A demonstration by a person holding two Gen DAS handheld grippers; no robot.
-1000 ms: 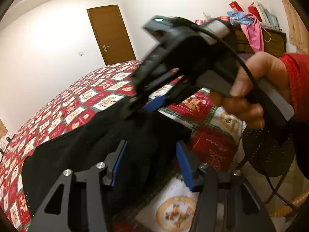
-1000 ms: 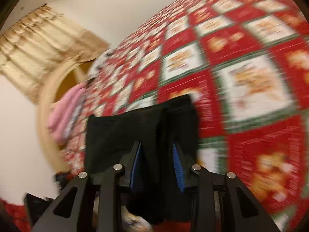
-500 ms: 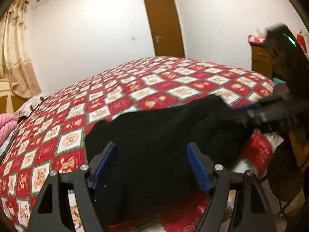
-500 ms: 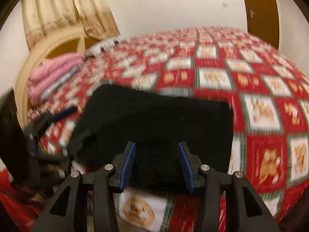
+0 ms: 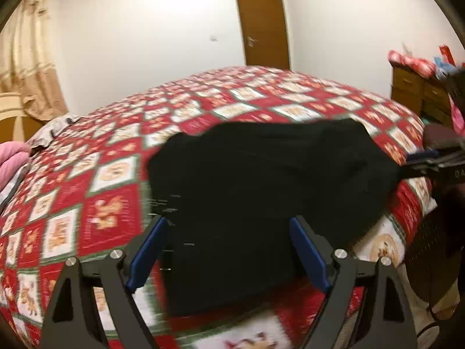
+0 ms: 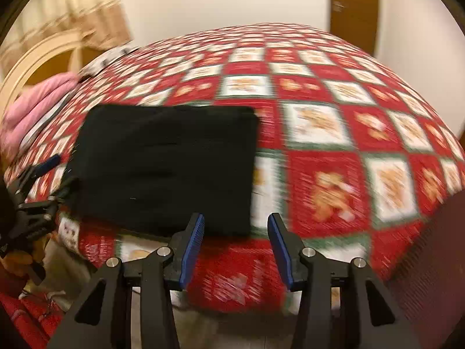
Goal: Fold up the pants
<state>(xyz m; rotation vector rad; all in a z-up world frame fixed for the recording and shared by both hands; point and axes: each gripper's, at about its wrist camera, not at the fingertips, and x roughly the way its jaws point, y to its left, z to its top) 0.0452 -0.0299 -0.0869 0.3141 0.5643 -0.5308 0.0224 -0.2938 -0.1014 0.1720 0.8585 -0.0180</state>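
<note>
Bedspread [image 6: 334, 151], red patchwork, stretches ahead of both tongs. Black pants [image 5: 261, 174] lie folded on it, ahead of the left gripper [image 5: 228, 250], whose jaws, just opening, stand wide and empty. Right gripper [image 6: 235, 250] sits half-spread, gripping nothing, pants' corner just beyond.

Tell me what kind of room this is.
Most likely a home bedroom: a large bed under a red patchwork quilt, a wooden dresser piled with clothes, and a curtain. Folded black pants lie on the quilt.
</note>
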